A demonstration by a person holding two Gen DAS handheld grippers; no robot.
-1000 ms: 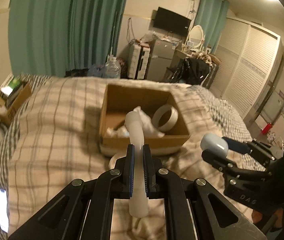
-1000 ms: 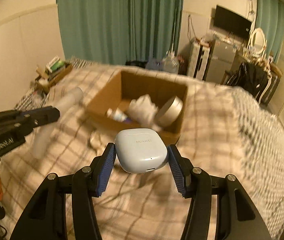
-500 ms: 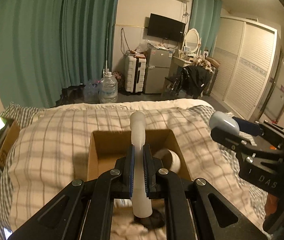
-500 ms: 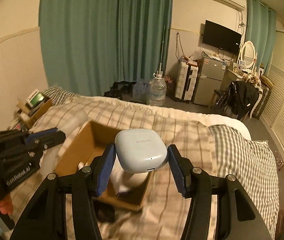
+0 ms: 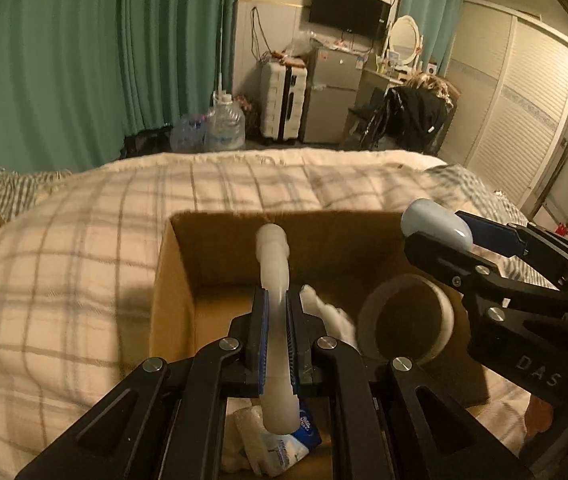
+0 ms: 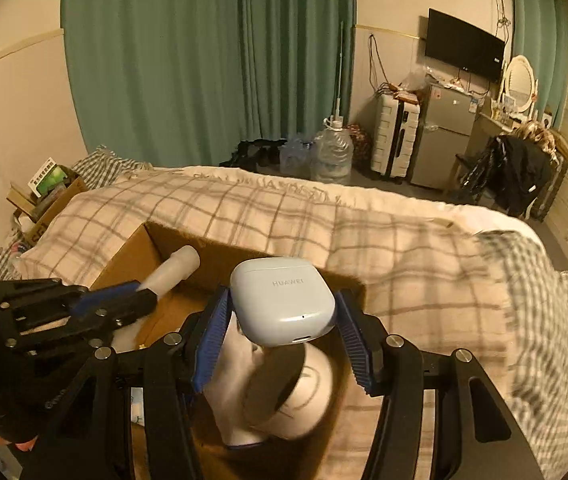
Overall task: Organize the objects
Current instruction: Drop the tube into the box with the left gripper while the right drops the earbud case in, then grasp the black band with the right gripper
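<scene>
Over the open brown cardboard box (image 5: 172, 280), the left tool (image 5: 275, 332) pinches a translucent white plastic tube (image 5: 274, 264); at three o'clock, the right tool (image 6: 282, 330) clamps a pale blue earbud case (image 6: 282, 300).

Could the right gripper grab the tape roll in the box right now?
Probably not. The right gripper is shut on the earbud case, so its jaws are full. The tape roll lies uncovered in the box, but the case must go first.

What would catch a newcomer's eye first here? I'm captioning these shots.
The pale blue rounded earbud case, clamped in the right gripper above the open brown cardboard box on the plaid bed. Beside it, the left gripper pinches a translucent white plastic tube over the same box.
</scene>
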